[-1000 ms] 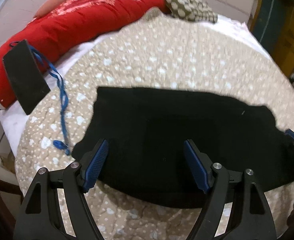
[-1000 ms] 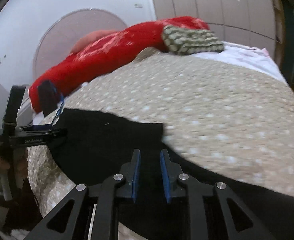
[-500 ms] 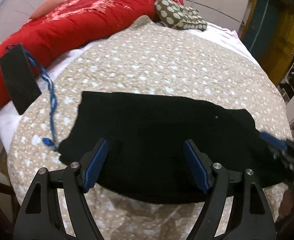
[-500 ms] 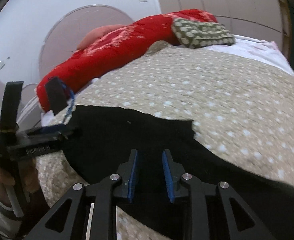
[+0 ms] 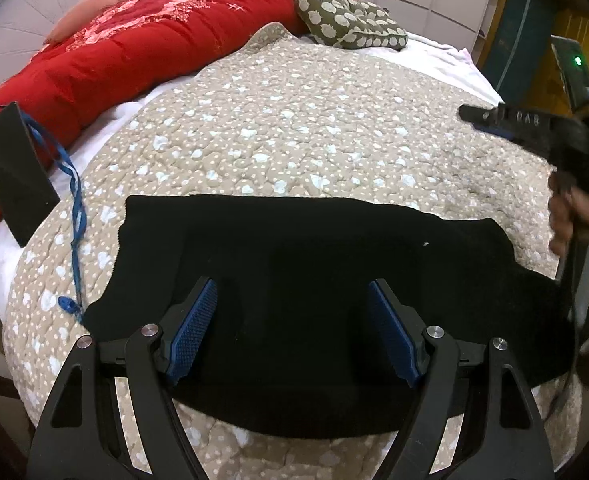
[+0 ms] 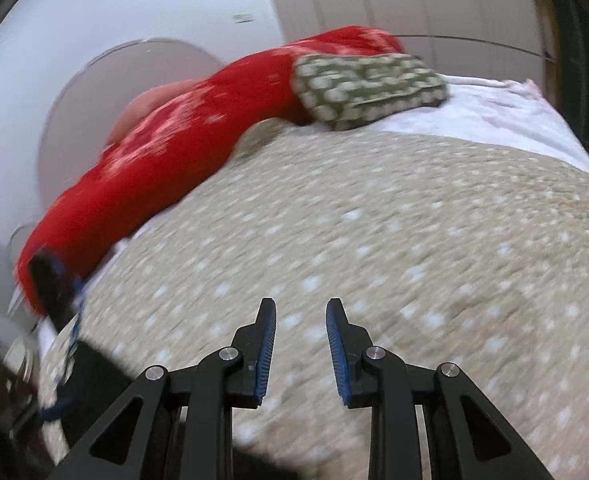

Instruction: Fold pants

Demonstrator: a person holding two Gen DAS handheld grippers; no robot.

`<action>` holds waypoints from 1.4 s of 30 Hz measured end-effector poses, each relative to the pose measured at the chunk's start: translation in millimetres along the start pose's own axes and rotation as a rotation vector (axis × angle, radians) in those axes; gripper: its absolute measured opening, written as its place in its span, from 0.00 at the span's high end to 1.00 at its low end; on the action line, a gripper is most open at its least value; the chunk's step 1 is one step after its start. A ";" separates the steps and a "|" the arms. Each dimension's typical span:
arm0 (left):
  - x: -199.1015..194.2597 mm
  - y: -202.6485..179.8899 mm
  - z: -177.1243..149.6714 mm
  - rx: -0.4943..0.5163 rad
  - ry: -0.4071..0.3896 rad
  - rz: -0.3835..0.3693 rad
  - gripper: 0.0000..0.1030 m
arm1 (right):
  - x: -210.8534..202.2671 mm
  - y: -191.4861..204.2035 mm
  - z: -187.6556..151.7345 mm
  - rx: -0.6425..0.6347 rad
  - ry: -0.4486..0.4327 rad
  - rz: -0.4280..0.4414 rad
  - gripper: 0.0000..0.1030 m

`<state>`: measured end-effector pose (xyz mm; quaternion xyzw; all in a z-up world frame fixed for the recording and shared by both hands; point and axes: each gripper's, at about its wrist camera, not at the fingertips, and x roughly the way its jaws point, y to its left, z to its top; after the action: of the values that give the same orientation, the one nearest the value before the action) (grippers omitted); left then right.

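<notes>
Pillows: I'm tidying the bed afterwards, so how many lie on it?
2 clearly: a green spotted pillow at the far edge beside the red quilt, and a pink pillow mostly hidden behind that quilt. More may be hidden.

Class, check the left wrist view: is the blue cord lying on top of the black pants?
No. The blue cord lies on the spotted quilt, left of the black pants.

Each tool (image 5: 292, 330) has black skeletal arms (silver screws at pivots) and blue ribbed pads (image 6: 265, 354).
</notes>
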<state>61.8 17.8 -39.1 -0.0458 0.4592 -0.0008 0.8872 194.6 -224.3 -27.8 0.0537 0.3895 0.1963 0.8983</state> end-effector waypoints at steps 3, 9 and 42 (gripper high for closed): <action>5.6 0.2 1.9 -0.002 0.008 0.010 0.24 | -6.5 -32.4 13.1 0.046 -0.011 -0.088 0.76; 7.4 -6.2 -0.9 0.007 0.009 0.015 0.24 | -79.2 -60.6 -21.9 0.062 -0.048 -0.164 0.73; 4.3 -66.8 -9.9 0.122 0.019 -0.030 0.24 | -130.3 -25.7 -95.4 0.020 -0.033 -0.170 0.69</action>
<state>58.9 -49.8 -42.8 0.0017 0.4659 -0.0427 0.8838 53.1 -304.7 -11.7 0.0327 0.3796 0.1143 0.9175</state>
